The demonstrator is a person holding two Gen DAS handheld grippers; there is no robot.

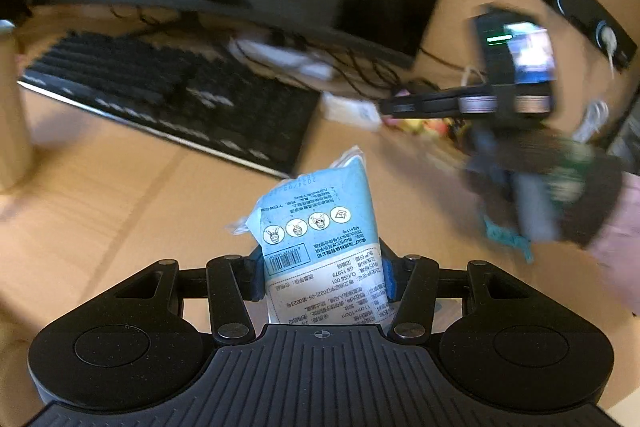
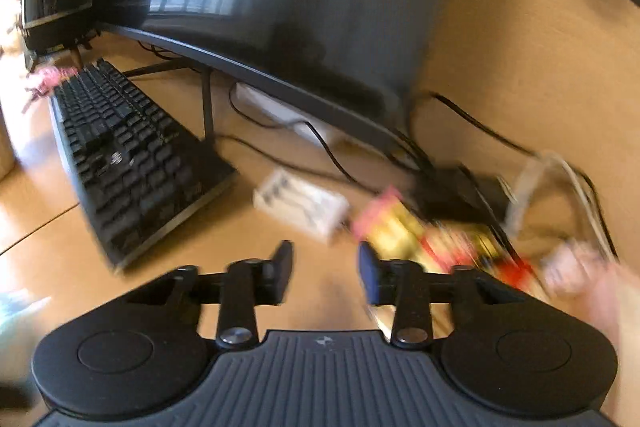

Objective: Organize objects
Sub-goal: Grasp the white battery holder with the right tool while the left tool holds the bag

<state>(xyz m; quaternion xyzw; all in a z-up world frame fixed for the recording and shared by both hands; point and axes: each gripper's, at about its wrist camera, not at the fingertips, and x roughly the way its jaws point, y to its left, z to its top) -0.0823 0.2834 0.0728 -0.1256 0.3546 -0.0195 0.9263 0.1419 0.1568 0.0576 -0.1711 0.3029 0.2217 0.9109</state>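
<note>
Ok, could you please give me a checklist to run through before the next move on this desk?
1. Left hand-held gripper holding the blue packet: ok, the pads press both of its sides.
2. Right hand-held gripper free: ok, jaws apart, nothing between them.
3. Next object settled: cannot tell; a white box and yellow-red packets both lie ahead.
4. Black cables away from those packets: not ok, they run close by.
5. Sharp view: not ok, the right wrist view is blurred.

warm indoor light, heavy motion blur, fisheye bending at edges.
</note>
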